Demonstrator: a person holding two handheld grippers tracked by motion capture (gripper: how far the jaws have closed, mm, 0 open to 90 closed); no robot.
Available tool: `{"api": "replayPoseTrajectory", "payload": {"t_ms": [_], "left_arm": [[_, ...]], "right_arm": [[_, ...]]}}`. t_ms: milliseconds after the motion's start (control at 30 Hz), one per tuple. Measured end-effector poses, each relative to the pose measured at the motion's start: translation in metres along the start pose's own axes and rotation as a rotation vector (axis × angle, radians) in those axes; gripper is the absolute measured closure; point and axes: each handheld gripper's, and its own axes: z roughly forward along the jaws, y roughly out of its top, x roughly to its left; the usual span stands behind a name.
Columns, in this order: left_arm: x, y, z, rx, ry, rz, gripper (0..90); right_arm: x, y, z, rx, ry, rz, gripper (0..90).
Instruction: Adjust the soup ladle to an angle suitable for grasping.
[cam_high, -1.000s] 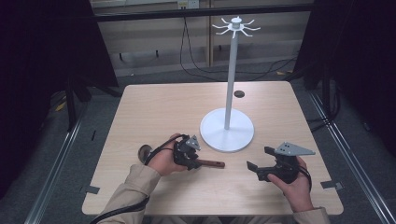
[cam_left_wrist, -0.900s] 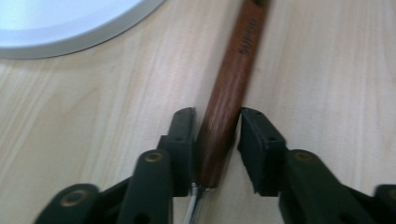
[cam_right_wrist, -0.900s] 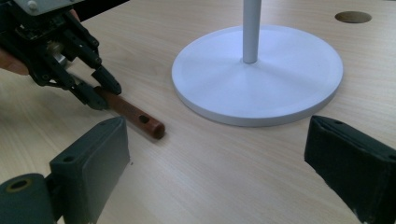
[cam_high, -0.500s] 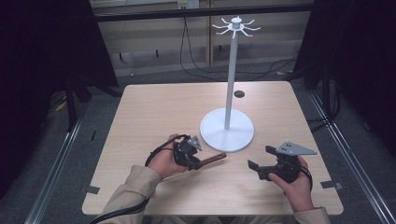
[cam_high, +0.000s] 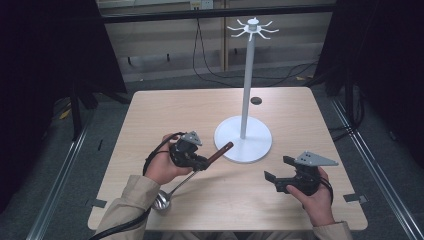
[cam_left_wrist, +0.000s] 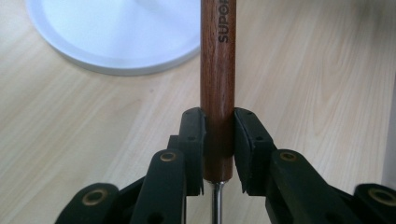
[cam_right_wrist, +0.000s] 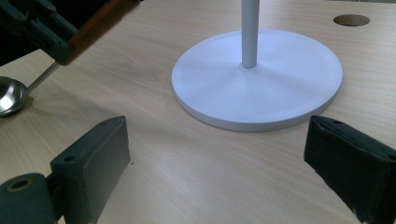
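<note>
My left gripper (cam_left_wrist: 218, 154) is clamped on the brown wooden handle of a steel ladle (cam_left_wrist: 218, 70) beside the white round-based stand (cam_high: 243, 139), my right gripper (cam_right_wrist: 219, 163) gaping empty

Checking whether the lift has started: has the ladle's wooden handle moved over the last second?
Yes. The wooden handle, clamped in the left hand-held gripper, has tilted up, its tip swinging toward the white stand base.

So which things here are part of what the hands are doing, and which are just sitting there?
In use, as far as I can judge:
- ladle, wooden handle clamped in the left gripper
- white hanging stand, likely its destination
- right gripper, open, empty, beside the stand

Just there:
- dark round hole at the table's far side
- cables on the floor behind
</note>
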Motion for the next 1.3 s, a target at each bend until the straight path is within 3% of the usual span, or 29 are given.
{"api": "replayPoseTrajectory", "payload": {"t_ms": [67, 200, 233, 300, 367, 400, 600, 633, 700, 833, 967, 1067, 1267, 1300], "left_arm": [[0.001, 0.001, -0.011, -0.072, -0.004, -0.021, 74.5], [0.003, 0.002, -0.025, -0.114, -0.007, -0.025, 74.5], [0.002, 0.002, -0.027, -0.143, -0.001, -0.054, 74.6], [0.002, 0.002, -0.032, -0.178, -0.022, -0.064, 74.6], [0.003, 0.002, -0.04, -0.194, -0.021, -0.054, 74.7], [0.002, 0.002, -0.042, -0.233, -0.025, -0.065, 74.7], [0.0, 0.001, -0.06, -0.346, -0.043, -0.061, 74.9], [0.0, 0.001, -0.06, -0.346, -0.043, -0.061, 74.9], [0.0, 0.001, -0.063, -0.401, -0.044, -0.075, 74.9], [-0.003, 0.005, -0.065, -0.43, -0.039, -0.08, 74.8], [-0.006, 0.009, -0.066, -0.454, -0.001, -0.078, 74.8], [-0.008, 0.012, -0.064, -0.487, 0.015, -0.101, 74.7], [-0.015, 0.019, -0.06, -0.52, 0.038, -0.107, 74.7], [-0.017, 0.022, -0.058, -0.523, 0.059, -0.113, 74.7]], "right_arm": [[-0.001, 0.0, 0.0, -0.003, 0.003, 0.003, 6.6], [0.0, 0.0, 0.0, -0.005, 0.005, 0.003, 6.6], [0.0, 0.0, 0.001, -0.002, 0.005, 0.002, 6.6], [0.0, 0.0, 0.002, -0.002, 0.006, -0.001, 6.6], [0.001, 0.0, 0.002, -0.001, 0.011, -0.001, 6.6], [0.002, 0.0, 0.002, -0.003, 0.01, -0.003, 6.6], [0.002, 0.0, 0.003, -0.002, 0.018, 0.001, 6.6], [0.002, 0.0, 0.003, -0.002, 0.018, 0.001, 6.6], [0.003, 0.0, 0.005, -0.004, 0.022, -0.002, 6.5], [0.004, 0.003, 0.007, -0.007, 0.023, -0.004, 6.5], [0.008, 0.006, 0.011, -0.009, 0.031, -0.01, 6.5], [0.013, 0.008, 0.014, -0.017, 0.047, -0.017, 6.6], [0.024, 0.015, 0.021, -0.03, 0.081, -0.035, 8.0], [0.03, 0.018, 0.023, -0.047, 0.106, -0.039, 9.2]]}}
